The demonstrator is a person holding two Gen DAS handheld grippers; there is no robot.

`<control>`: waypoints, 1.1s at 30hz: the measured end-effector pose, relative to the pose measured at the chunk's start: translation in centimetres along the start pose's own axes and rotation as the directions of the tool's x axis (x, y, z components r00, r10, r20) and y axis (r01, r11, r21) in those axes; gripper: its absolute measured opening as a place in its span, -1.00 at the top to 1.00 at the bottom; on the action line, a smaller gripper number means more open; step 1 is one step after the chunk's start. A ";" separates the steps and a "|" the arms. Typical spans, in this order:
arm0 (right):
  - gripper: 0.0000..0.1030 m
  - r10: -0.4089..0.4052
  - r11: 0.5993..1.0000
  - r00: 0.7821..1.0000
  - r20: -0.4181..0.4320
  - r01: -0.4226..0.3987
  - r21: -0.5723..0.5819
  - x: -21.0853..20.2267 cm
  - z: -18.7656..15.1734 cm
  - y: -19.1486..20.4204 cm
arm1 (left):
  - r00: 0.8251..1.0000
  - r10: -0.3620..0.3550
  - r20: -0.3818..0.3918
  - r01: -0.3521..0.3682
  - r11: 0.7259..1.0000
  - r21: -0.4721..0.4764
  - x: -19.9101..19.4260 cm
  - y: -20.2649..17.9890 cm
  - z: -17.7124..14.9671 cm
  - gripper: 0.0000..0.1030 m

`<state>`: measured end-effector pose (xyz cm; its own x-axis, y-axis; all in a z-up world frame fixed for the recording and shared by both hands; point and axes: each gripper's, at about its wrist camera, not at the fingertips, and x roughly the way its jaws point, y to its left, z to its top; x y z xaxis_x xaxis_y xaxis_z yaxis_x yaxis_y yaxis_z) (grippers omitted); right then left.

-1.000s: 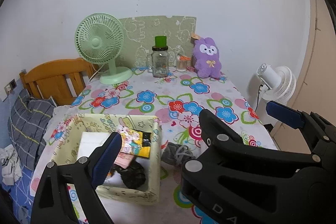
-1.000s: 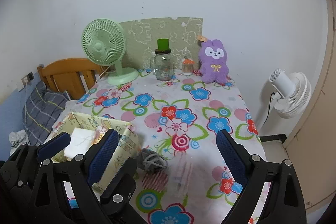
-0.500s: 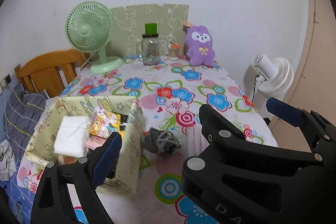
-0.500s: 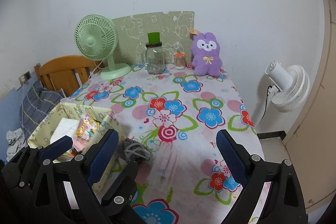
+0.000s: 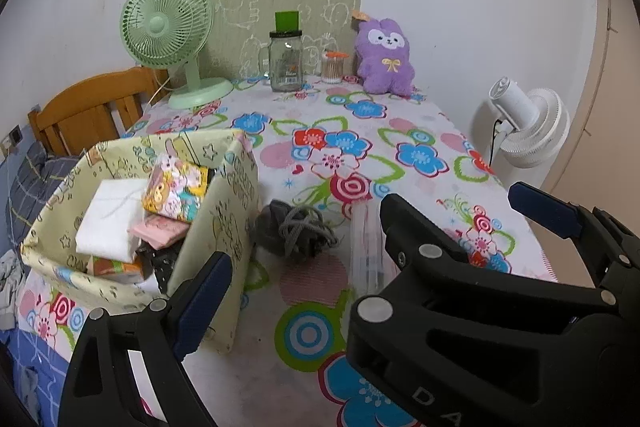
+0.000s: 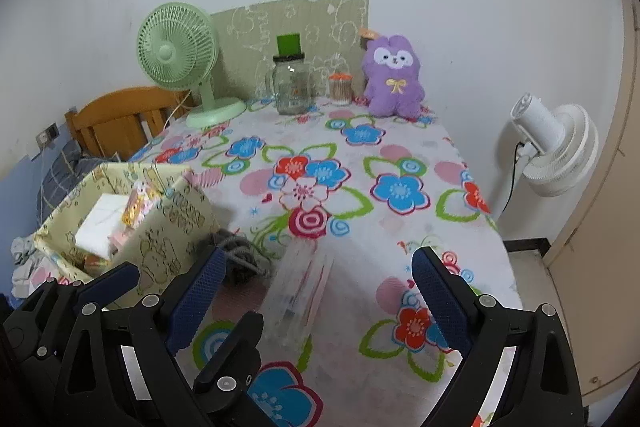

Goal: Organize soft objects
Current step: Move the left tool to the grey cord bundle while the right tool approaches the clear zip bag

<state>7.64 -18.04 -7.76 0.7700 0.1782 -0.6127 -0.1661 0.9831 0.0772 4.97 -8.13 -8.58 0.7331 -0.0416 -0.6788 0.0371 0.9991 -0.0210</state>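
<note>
Left hand-held gripper [image 5: 372, 251] and right hand-held gripper [image 6: 316, 291] both wide apart, empty.

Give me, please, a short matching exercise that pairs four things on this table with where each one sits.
Things:
1. purple plush rabbit
2. grey knitted bundle
3. green desk fan
4. white folded cloth

Places:
A. inside the patterned box
B. far left of the table, by the wall
C. on the tablecloth, right beside the box
D. far right of the table, by the wall

Pairs: 1-D, 2-C, 3-B, 4-A
</note>
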 end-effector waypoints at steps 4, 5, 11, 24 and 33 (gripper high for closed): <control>-0.86 -0.001 1.000 1.000 -0.030 0.001 -0.002 0.9 -0.7 -0.2 | 1.000 0.001 -0.021 -0.001 1.000 0.000 0.7 -0.1 -0.6 -0.83; -0.86 0.002 1.000 0.999 -0.041 -0.002 -0.001 1.2 -1.0 -0.3 | 1.000 0.000 -0.024 0.000 1.000 0.000 0.9 -0.1 -0.7 -0.83; -0.86 0.009 1.000 0.997 -0.080 -0.010 -0.009 2.5 -2.0 -0.3 | 0.998 0.005 -0.063 -0.005 1.000 0.015 2.1 0.0 -1.3 -0.82; -0.64 0.044 0.997 0.983 -0.181 -0.054 -0.050 5.7 -3.5 0.3 | 0.985 0.023 -0.174 -0.014 0.999 0.051 4.7 0.4 -3.0 -0.42; -0.39 0.107 0.993 0.965 -0.240 -0.115 -0.022 7.6 -3.8 0.4 | 0.977 0.009 -0.214 0.002 0.999 0.054 5.6 0.7 -3.3 -0.33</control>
<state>11.08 -16.46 -15.34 0.5775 0.2666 -0.7717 -0.2670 0.9549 0.1301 6.91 -7.67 -14.82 0.5710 -0.0291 -0.8204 0.0751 0.9970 0.0169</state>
